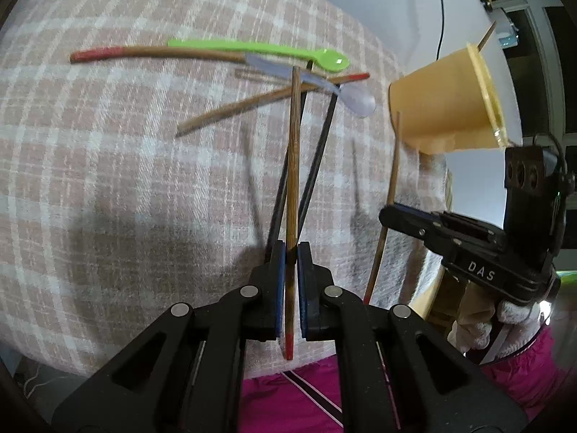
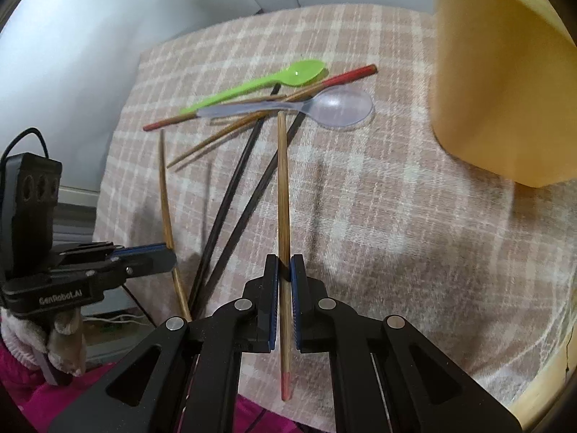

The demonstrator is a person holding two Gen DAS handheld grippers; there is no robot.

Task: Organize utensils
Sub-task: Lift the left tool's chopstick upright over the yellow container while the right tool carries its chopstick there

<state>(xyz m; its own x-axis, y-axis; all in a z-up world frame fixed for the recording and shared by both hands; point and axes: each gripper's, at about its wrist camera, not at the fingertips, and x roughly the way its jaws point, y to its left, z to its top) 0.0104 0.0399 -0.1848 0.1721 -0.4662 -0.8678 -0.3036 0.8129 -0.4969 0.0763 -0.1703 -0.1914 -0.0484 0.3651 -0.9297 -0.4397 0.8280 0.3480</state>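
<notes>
My left gripper (image 1: 291,249) is shut on a wooden chopstick (image 1: 293,180) with a red end, held above the cloth. My right gripper (image 2: 285,263) is shut on another red-ended wooden chopstick (image 2: 283,195). On the cloth lie a green spoon (image 1: 259,48) (image 2: 259,81), a clear spoon (image 1: 355,99) (image 2: 335,106), two black chopsticks (image 1: 317,166) (image 2: 238,195) and more wooden chopsticks (image 1: 151,51) (image 2: 324,83). A yellow cup (image 1: 450,104) (image 2: 505,83) stands to the right. Each gripper shows in the other's view: the right one (image 1: 387,216), the left one (image 2: 169,256).
A pink-and-white checked cloth (image 1: 108,144) (image 2: 396,216) covers the table. Its front edge is close to my grippers. A white wall with a black cable (image 1: 440,7) rises behind. Shelving (image 1: 533,7) stands at the far right.
</notes>
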